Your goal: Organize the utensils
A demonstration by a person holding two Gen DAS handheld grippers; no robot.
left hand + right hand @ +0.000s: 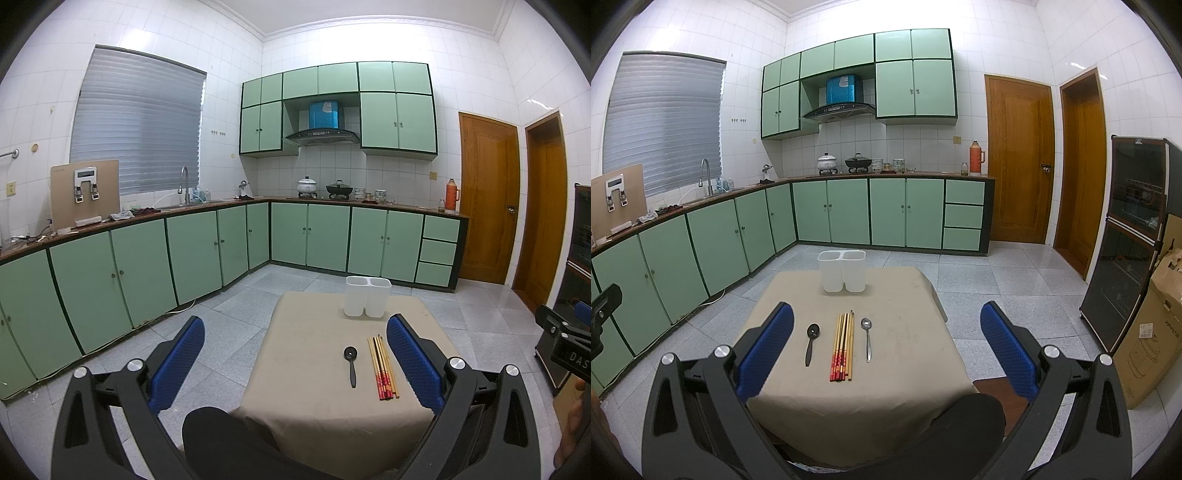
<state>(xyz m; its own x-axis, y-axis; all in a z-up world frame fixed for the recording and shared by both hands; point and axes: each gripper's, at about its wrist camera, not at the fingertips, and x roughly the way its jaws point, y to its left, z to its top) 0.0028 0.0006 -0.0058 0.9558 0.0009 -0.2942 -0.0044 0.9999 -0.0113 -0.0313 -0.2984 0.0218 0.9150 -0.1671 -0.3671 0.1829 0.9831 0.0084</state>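
A: Which step is it?

B: I think the very start. Both the left claw (pixel 295 354) and right claw (pixel 886 343) are wide open, holding nothing.

A: And the utensils?

B: Black spoon (pixel 811 341), chopsticks (pixel 843 345) and metal spoon (pixel 867 338) lie on the worktop (pixel 905 369) (near side). Next, probably grasp one for the white holder (pixel 843 271), far.

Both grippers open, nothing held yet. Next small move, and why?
Probably lower the right gripper toward the metal spoon, the rightmost utensil on the table. Both it and the left gripper are open and holding nothing, the chopsticks and black spoon lie untouched, and no utensil shows in the white two-compartment holder.
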